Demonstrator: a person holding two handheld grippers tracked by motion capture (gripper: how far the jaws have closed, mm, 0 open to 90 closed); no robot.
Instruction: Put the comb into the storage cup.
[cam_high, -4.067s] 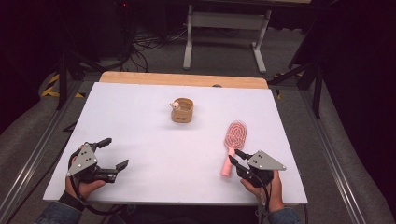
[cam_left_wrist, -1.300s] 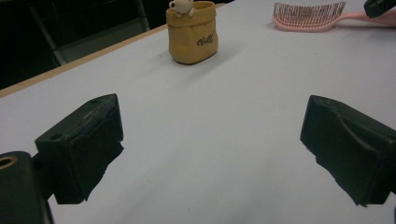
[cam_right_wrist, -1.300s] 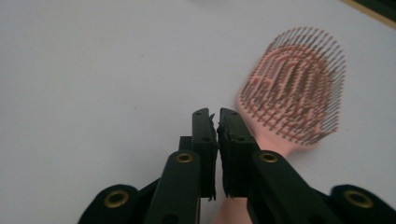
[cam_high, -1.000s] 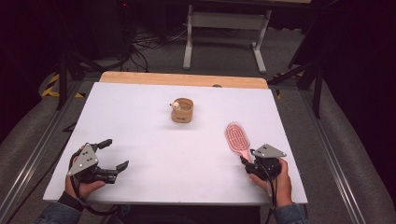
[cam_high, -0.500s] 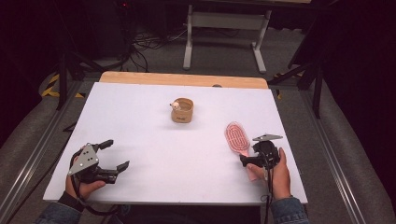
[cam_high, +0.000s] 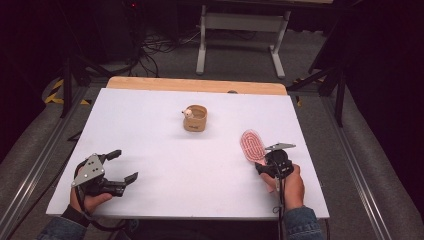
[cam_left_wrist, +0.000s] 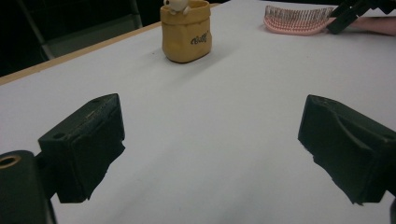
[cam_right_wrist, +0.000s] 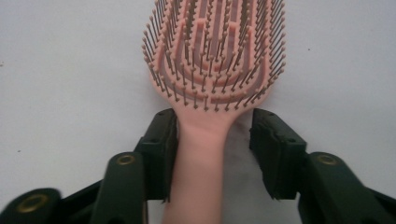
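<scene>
A pink hairbrush (cam_high: 252, 145) lies bristles up on the white table (cam_high: 150, 125), right of centre, with its head pointing away and to the left. My right gripper (cam_high: 263, 166) is at its handle. In the right gripper view the handle (cam_right_wrist: 201, 158) lies between the jaws, which have just been closing: the left pad (cam_right_wrist: 161, 154) touches it and the right pad (cam_right_wrist: 275, 154) stands a gap away. At the front left my left gripper (cam_high: 125, 165) rests wide open with nothing in it (cam_left_wrist: 210, 154). A tan cup (cam_high: 195, 119) with a small figure on its rim stands mid-table.
The left gripper view shows the cup (cam_left_wrist: 186, 30) ahead and the brush (cam_left_wrist: 299, 21) with the right gripper (cam_left_wrist: 345, 14) far right. A wooden strip (cam_high: 195, 85) borders the far table edge. Dark floor, cables and a metal stand lie beyond.
The brush has swung from head up-right to head up-left, its handle toward my right hand, which shifted right. The right jaws opened wide and came in around the handle. The left gripper stayed put.
</scene>
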